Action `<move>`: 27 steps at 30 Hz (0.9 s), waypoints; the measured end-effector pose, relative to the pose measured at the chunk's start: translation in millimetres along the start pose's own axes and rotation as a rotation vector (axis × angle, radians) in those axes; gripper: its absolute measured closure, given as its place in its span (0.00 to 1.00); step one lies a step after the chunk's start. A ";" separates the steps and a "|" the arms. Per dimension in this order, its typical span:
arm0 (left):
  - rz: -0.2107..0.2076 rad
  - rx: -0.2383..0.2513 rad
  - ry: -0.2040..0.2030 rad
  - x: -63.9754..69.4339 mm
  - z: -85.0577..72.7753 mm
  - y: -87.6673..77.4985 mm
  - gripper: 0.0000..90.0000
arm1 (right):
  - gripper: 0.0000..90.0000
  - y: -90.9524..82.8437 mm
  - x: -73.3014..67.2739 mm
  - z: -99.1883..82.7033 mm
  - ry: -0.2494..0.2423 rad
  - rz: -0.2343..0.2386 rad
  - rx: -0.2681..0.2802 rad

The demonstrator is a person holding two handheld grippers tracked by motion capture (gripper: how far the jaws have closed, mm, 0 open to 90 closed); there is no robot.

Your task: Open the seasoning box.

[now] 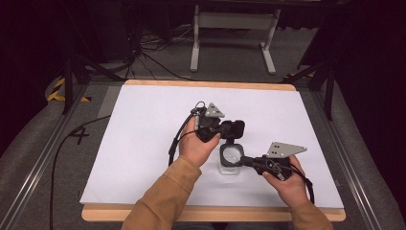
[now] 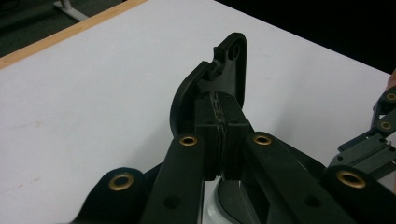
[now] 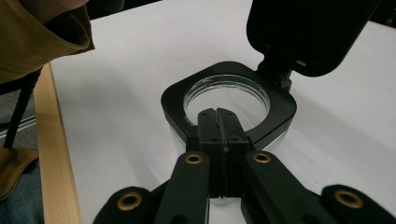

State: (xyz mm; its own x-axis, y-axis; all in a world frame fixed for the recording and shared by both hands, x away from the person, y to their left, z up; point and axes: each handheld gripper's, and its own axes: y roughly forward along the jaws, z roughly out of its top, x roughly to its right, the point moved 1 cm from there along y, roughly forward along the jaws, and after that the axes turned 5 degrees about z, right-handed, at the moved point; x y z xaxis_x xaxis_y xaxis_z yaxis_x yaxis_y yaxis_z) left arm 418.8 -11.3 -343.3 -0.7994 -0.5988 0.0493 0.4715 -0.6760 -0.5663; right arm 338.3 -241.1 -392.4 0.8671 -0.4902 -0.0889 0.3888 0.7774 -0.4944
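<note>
We see the left gripper (image 1: 229, 129) just above the middle of the high view, its jaws pressed together on the edge of a black hinged lid (image 2: 219, 79), which stands raised and tilted. In the left gripper view that lid rises from the jaw tips at the centre of the frame. The left hand (image 1: 196, 143) wraps the gripper body, with a tan sleeve (image 1: 165, 196) running down to the bottom edge.

The right gripper (image 1: 244, 160) lies right of centre, held by the right hand (image 1: 285, 182). In the right gripper view its jaws (image 3: 218, 122) meet with no gap at the black rim of a clear container (image 3: 229, 100); whether they pinch that rim or just rest on it we cannot tell. The open lid shows at the upper right there.

The container (image 1: 231, 160) sits on a white sheet (image 1: 143, 143) covering a wooden board (image 1: 95, 213), between the two hands. Behind it, at the top of the high view, stand a grey floor, loose cables (image 1: 143, 52) and a white frame (image 1: 234, 28).
</note>
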 end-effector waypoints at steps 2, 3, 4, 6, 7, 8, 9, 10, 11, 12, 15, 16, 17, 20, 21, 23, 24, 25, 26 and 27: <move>-0.011 0.009 0.008 2.7 -1.1 -2.5 0.98 | 1.00 -0.1 0.1 0.0 0.002 0.001 0.000; -0.017 0.011 0.016 4.0 -1.4 -4.6 0.98 | 1.00 -0.1 0.2 0.0 0.004 0.002 0.000; -0.022 0.013 0.020 5.1 -1.6 -6.7 0.98 | 1.00 -0.1 0.2 0.1 0.006 0.003 0.000; -0.036 0.023 0.025 9.1 -2.1 -13.6 0.97 | 1.00 -0.1 0.1 0.3 0.008 0.002 -0.001; -0.038 0.024 0.030 10.3 -2.3 -17.3 0.97 | 1.00 -0.2 0.1 0.5 0.013 0.002 -0.002; -0.042 0.025 0.036 11.1 -2.4 -21.2 0.97 | 1.00 -0.3 0.3 0.8 0.015 0.002 -0.005; -0.045 0.026 0.039 11.9 -3.1 -24.8 0.97 | 1.00 -0.4 0.3 1.3 0.018 0.001 -0.010; -0.045 0.026 0.039 11.9 -3.1 -24.8 0.97 | 1.00 -0.7 0.5 1.8 0.020 -0.001 -0.015; -0.049 0.028 0.034 12.9 -3.8 -29.6 0.96 | 1.00 -1.3 0.6 2.7 0.023 0.002 -0.021; -0.054 0.027 0.037 13.6 -5.6 -36.1 0.96 | 1.00 -2.4 0.7 3.7 0.025 0.000 -0.033; -0.046 0.033 0.042 14.8 -11.1 -46.8 0.95 | 1.00 -7.3 3.2 6.0 0.031 -0.004 -0.032; -0.046 0.033 0.042 14.8 -11.1 -46.8 0.95 | 1.00 -9.8 4.8 7.1 0.033 -0.005 -0.025; -0.038 0.029 0.045 14.3 -13.5 -50.3 0.95 | 1.00 -9.8 4.8 7.1 0.033 -0.005 -0.025; -0.018 0.018 0.032 10.9 -22.6 -60.8 0.95 | 1.00 -23.0 13.7 12.0 0.039 -0.038 -0.010; -0.013 0.019 0.028 10.1 -25.3 -63.1 0.95 | 1.00 -23.0 13.7 12.0 0.039 -0.038 -0.010; 0.007 0.008 0.011 7.3 -33.9 -71.5 0.94 | 1.00 -28.0 17.7 14.3 0.046 -0.055 -0.004; 0.012 0.009 0.004 6.0 -37.6 -74.5 0.94 | 1.00 -30.4 20.5 15.7 0.046 -0.064 -0.001; 0.018 0.010 0.004 4.9 -40.2 -76.7 0.94 | 1.00 -32.0 22.5 16.6 0.047 -0.067 0.001; 0.027 0.009 -0.013 3.9 -45.7 -81.2 0.94 | 1.00 -33.3 24.0 17.3 0.050 -0.069 0.001; 0.040 0.011 -0.017 2.3 -49.9 -84.7 0.94 | 1.00 -35.1 26.4 18.3 0.057 -0.072 0.003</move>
State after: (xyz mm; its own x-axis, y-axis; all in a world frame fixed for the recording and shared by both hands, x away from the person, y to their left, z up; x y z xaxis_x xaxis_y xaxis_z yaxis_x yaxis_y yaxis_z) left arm 358.4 66.0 -336.3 -0.7734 -0.6326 0.0408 0.5071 -0.6561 -0.5589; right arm 353.2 -274.2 -361.6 0.8181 -0.5659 -0.1022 0.4502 0.7408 -0.4986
